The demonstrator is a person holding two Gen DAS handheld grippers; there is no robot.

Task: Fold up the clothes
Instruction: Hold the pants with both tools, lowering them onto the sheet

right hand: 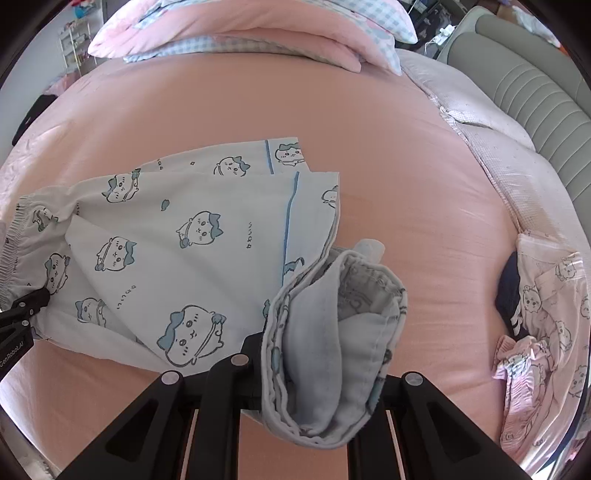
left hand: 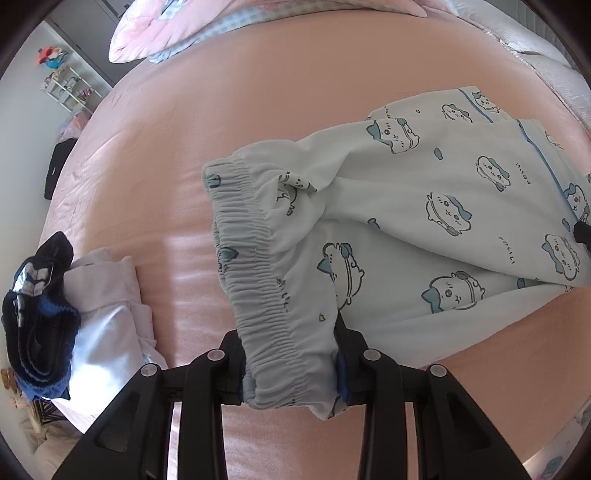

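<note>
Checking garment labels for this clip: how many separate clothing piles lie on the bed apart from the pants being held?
2. A white and navy stack lies near the bed's left edge; a pink printed heap lies at the right edge. Others may sit outside both views.

1. A bedroom in a home: a wide bed (right hand: pixel 388 155) under a smooth pink sheet fills most of both views
2. At the far end lies a bunched pink quilt (right hand: pixel 258 29) with a blue checked lining
3. A grey padded headboard (right hand: pixel 535 96) curves along the far right, with a pale quilted cover (right hand: pixel 487 147) just beside it
4. White open shelves (left hand: pixel 72 86) with small colourful items stand against the wall at the far left
5. Laundry lies about: cartoon-print pyjama trousers (left hand: pixel 424 206) in the middle, a white and dark pile of clothes (left hand: pixel 74 314) near left, pink pyjamas (right hand: pixel 546 332) at the right edge
</note>
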